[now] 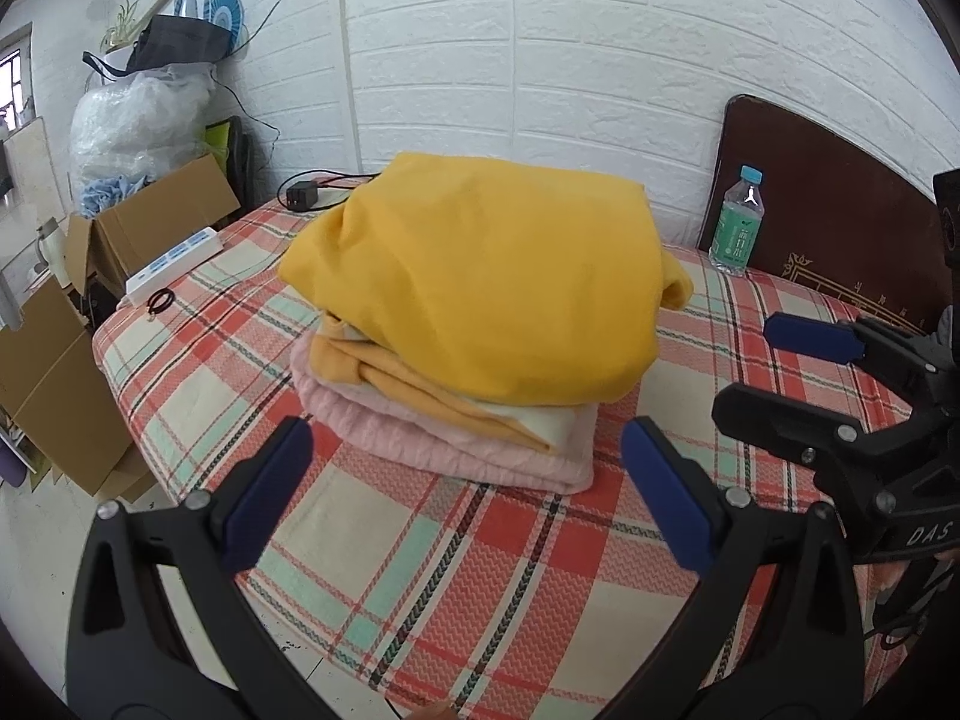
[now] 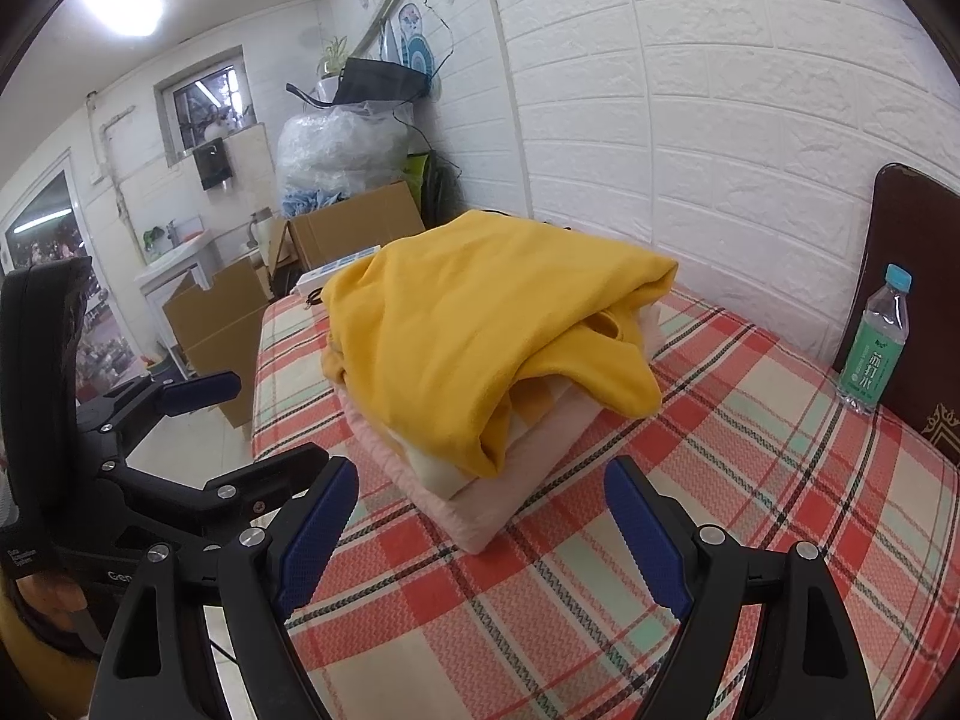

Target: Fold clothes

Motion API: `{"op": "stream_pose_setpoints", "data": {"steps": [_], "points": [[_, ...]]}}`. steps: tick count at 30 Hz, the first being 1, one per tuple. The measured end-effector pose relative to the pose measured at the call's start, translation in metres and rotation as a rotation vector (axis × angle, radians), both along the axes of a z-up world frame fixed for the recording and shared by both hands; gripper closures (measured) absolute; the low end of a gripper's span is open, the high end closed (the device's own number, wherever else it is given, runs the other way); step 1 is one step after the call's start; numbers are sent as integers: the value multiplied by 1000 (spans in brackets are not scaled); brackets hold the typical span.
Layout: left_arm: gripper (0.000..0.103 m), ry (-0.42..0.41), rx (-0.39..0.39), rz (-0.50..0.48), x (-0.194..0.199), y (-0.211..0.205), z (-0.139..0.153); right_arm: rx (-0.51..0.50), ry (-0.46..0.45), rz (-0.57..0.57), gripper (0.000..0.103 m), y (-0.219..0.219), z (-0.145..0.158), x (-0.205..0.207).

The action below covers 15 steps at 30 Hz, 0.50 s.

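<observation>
Stacked on the tabletop [image 1: 468, 570]: yellow top [image 1: 480, 282] over pink sweater [image 1: 468, 450], straight ahead of left gripper [image 1: 468, 492] and right gripper [image 2: 480, 531] (both jaws wide, empty); left nearer.

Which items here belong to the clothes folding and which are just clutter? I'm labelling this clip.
Job:
yellow garment
pink knit
cream garment
left gripper, open
right gripper, open

Lying about:
water bottle
power strip
black charger
hair tie
cardboard boxes
</observation>
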State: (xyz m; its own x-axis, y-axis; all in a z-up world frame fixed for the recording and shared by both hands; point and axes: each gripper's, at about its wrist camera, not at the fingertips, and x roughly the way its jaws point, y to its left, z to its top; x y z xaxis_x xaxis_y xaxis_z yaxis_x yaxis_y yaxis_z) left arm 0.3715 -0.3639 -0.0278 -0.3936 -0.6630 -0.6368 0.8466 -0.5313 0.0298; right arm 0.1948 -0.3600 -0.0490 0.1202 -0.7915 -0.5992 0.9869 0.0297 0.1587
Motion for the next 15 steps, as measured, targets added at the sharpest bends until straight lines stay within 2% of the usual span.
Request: {"op": "stream_pose_setpoints", "data": {"steps": [10, 15], "points": [[0, -24, -74, 3, -2, 5, 5, 15, -15, -21, 17, -2, -7, -5], [0, 0, -58, 16, 1, 3, 5, 16, -19, -25, 17, -2, -7, -5]]}}
